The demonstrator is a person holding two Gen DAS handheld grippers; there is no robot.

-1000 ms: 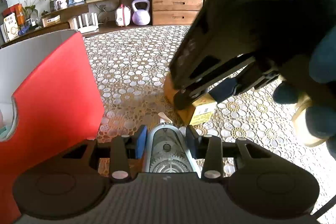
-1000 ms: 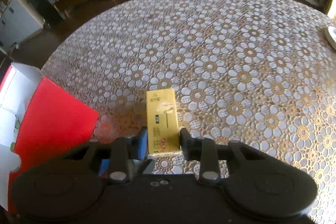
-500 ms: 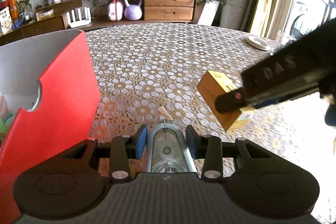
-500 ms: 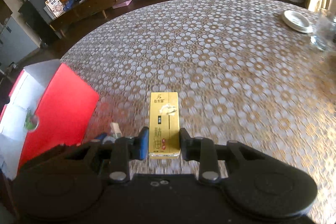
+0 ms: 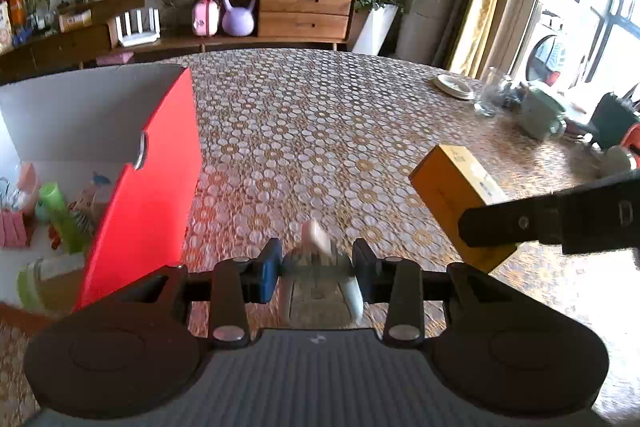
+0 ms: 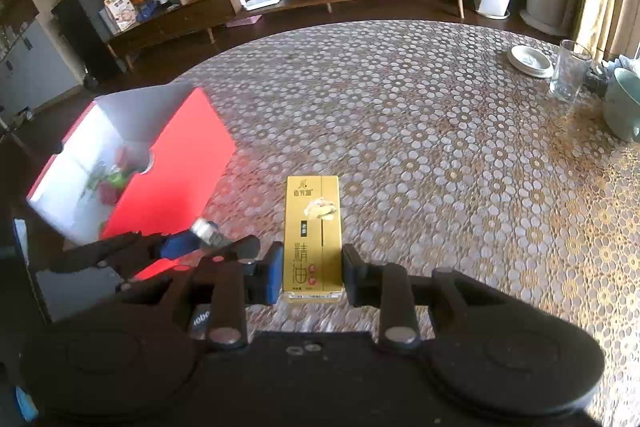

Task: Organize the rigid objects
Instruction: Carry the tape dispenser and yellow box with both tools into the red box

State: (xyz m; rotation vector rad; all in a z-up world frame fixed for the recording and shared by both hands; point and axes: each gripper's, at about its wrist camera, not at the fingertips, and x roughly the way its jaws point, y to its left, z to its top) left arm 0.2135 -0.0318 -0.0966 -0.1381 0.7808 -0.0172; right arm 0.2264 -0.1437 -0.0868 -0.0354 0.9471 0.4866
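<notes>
My left gripper (image 5: 316,267) is shut on a small pale plastic dispenser (image 5: 320,279) with a pinkish tip, held above the table. My right gripper (image 6: 313,273) is shut on a yellow carton (image 6: 313,227) with Chinese print, also lifted off the table. In the left wrist view the yellow carton (image 5: 452,187) hangs at the right, with one dark right finger (image 5: 520,225) across it. The left gripper (image 6: 188,243) shows in the right wrist view at lower left. An open red box (image 5: 160,167) with a white inside stands to the left, red box (image 6: 172,167).
The red box holds a green bottle (image 5: 60,215) and pink items (image 5: 16,231). On the table's far right stand a glass (image 6: 570,71), a white plate (image 6: 530,61) and a pale green mug (image 6: 622,103). The round table wears a flowered cloth (image 6: 400,107).
Both grippers have risen with their loads. The right gripper and its yellow carton have moved right and away from the left camera, and more of the red box's inside shows.
</notes>
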